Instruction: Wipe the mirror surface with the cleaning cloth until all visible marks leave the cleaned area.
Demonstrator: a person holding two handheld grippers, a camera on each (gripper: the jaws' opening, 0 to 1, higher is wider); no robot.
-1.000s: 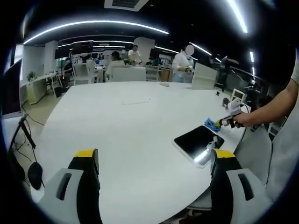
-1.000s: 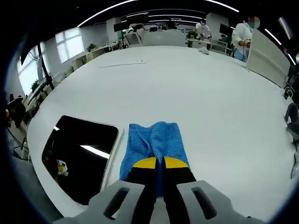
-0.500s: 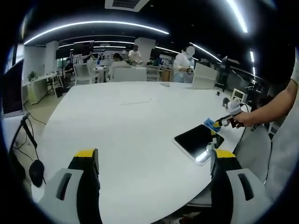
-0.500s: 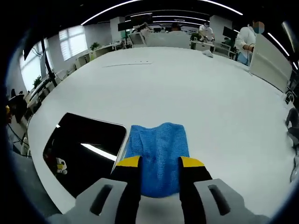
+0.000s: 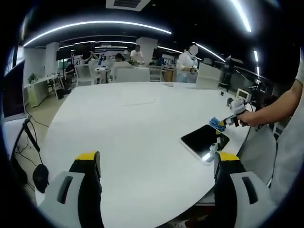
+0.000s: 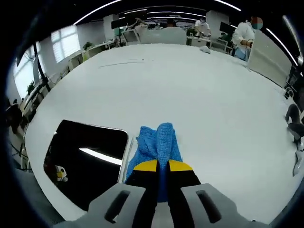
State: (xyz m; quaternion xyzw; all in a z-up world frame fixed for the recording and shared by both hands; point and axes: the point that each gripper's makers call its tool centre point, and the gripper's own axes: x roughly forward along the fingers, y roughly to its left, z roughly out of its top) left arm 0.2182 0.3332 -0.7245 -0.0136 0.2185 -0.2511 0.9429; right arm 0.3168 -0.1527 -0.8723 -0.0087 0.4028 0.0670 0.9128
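Observation:
In the right gripper view the blue cleaning cloth (image 6: 156,145) is bunched up between the yellow-tipped jaws of my right gripper (image 6: 159,166), which is shut on it just right of the mirror (image 6: 85,164). The mirror lies flat on the white table (image 6: 204,90) near its edge, dark and reflecting a ceiling light. In the left gripper view my left gripper (image 5: 156,164) stands wide open above the table with nothing between its fingers. Far to its right lies the mirror (image 5: 203,140), and beyond it the right gripper (image 5: 224,122) holds the blue cloth (image 5: 216,123) in a person's hand.
The big white table (image 5: 133,128) has its edge just past the mirror. A grey chair (image 5: 259,154) stands by that edge. A thin strip (image 5: 138,101) lies mid-table. People and desks fill the far background. Small white devices (image 6: 294,121) sit at the table's right edge.
The right gripper, shut a second ago, opened over the flat cloth half a second ago and has now shut again, bunching the cloth up. The left gripper stayed open and nearly still.

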